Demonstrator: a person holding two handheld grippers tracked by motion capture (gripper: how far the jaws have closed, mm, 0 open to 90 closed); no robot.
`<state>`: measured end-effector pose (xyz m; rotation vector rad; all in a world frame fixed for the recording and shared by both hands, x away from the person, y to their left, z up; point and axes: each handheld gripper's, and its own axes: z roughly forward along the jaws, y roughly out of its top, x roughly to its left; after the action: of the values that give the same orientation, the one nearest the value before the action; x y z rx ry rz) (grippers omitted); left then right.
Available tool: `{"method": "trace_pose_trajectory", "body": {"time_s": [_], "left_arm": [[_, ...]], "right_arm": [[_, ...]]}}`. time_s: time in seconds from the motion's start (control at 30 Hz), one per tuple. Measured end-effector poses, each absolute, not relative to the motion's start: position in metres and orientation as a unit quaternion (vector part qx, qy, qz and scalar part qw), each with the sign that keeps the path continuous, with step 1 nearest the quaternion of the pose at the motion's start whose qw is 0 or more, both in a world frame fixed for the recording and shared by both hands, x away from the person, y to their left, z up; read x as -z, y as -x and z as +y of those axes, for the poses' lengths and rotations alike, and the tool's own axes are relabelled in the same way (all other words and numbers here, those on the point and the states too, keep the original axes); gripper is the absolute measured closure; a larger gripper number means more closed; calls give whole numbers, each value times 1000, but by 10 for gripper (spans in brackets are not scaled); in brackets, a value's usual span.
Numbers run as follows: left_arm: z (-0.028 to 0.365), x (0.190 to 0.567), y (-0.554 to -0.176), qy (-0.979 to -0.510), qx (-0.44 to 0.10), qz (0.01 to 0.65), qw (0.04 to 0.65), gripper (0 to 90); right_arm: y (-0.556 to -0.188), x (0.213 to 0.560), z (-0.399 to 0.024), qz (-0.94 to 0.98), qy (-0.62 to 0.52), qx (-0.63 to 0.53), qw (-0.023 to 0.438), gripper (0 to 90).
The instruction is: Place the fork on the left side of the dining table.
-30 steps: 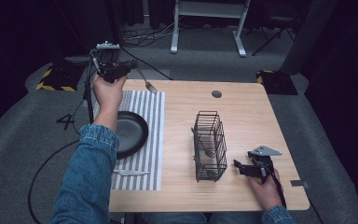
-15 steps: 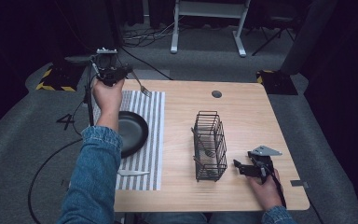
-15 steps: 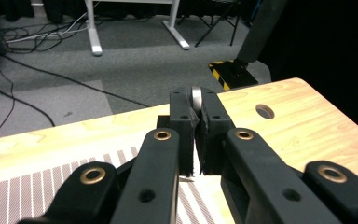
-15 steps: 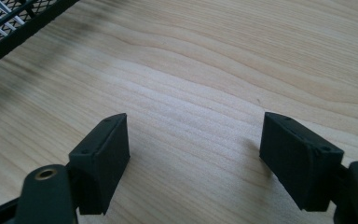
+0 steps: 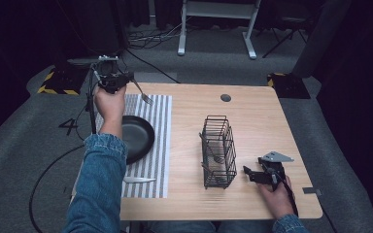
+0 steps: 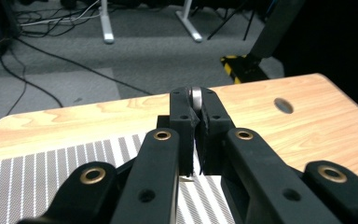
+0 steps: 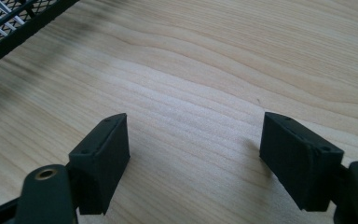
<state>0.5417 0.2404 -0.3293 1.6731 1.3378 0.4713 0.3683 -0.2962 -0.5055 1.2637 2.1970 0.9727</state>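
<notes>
My left gripper (image 5: pixel 127 77) is held up over the far left corner of the table, shut on the handle of a metal fork (image 5: pixel 144 93) whose tines slant down toward the striped mat (image 5: pixel 160 126). In the left gripper view the jaws (image 6: pixel 196 116) are pressed together with the fork's handle end (image 6: pixel 196 96) showing between their tips. My right gripper (image 5: pixel 249 174) rests on the wood near the front right, open, just right of the black wire basket (image 5: pixel 218 150). The right gripper view has its jaws (image 7: pixel 196 158) wide apart over bare wood.
A black plate (image 5: pixel 136 138) lies on the striped mat, and a knife (image 5: pixel 138 180) lies at the mat's near end. The wire basket holds some cutlery and its corner (image 7: pixel 9 23) is close to my right gripper. A cable hole (image 5: pixel 226 97) sits at the table's far side.
My left gripper has shifted slightly left and lower with the fork still in it. The right gripper has not moved.
</notes>
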Motion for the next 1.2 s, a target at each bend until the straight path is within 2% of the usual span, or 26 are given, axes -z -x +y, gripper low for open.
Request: {"method": "trace_pose_trajectory", "body": {"time_s": [1.2], "left_arm": [[242, 371, -550, -670, -140, 575, 447, 862]], "right_arm": [[-368, 506, -296, 791, -455, -350, 212, 242]]}}
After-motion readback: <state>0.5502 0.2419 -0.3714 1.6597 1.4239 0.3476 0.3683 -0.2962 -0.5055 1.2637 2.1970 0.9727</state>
